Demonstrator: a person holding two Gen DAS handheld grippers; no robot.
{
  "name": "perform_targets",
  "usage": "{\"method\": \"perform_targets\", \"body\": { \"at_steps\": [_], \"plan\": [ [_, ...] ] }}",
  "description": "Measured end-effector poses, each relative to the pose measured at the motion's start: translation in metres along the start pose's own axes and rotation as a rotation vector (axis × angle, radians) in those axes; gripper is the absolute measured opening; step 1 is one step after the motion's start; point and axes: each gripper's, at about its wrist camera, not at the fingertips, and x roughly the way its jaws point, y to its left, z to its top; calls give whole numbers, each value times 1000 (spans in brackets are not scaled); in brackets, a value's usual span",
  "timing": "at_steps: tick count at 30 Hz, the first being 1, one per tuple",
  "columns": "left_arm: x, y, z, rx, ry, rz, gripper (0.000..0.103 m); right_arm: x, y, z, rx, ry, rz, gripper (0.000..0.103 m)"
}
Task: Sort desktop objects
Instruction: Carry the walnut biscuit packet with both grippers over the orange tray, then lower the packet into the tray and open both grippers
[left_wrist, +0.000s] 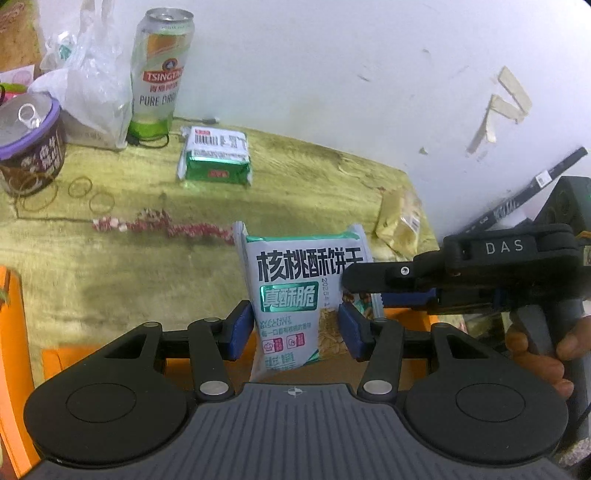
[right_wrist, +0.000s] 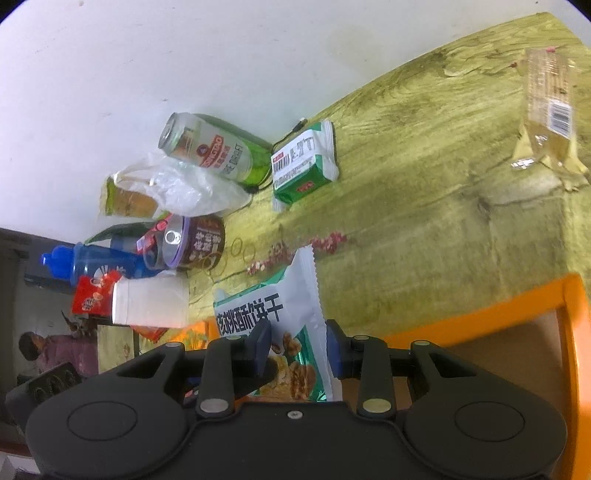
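Note:
A white and green walnut biscuit packet (left_wrist: 291, 295) stands upright in the air between both grippers. My left gripper (left_wrist: 297, 330) is shut on its lower part, a blue pad on each side. From the right, my right gripper (left_wrist: 356, 293) clamps the packet's right edge, with a hand on its handle. In the right wrist view the same packet (right_wrist: 295, 317) sits between the blue pads of my right gripper (right_wrist: 297, 347), shut on it. Below the packet lies an orange-rimmed box (right_wrist: 517, 310) at the near edge of the green table (left_wrist: 314, 192).
Along the wall stand a beer can (left_wrist: 159, 74), a plastic bag (left_wrist: 92, 74) and a purple-lidded tin (left_wrist: 29, 140). A green and white packet (left_wrist: 216, 155), a yellow snack packet (left_wrist: 400, 221), rubber bands (left_wrist: 79, 186) and a red bead string (left_wrist: 166, 225) lie on the table. A blue bottle (right_wrist: 92, 262) and white cup (right_wrist: 151, 302) stand at its left.

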Motion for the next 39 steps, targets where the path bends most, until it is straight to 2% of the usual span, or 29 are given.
{"method": "perform_targets", "body": {
  "at_steps": [9, 19, 28, 39],
  "plan": [
    [0, -18, -34, 25, 29, -5, 51, -18, -17, -34, -7, -5, -13, 31],
    [18, -22, -64, 0, 103, -6, 51, -17, -43, -61, 13, 45, -49, 31],
    [37, -19, -72, 2, 164, 34, 51, 3, -59, -66, 30, 92, -70, 31],
    [60, -16, -70, 1, 194, 74, 53, 24, -71, -54, 17, 139, -101, 31]
  ]
}}
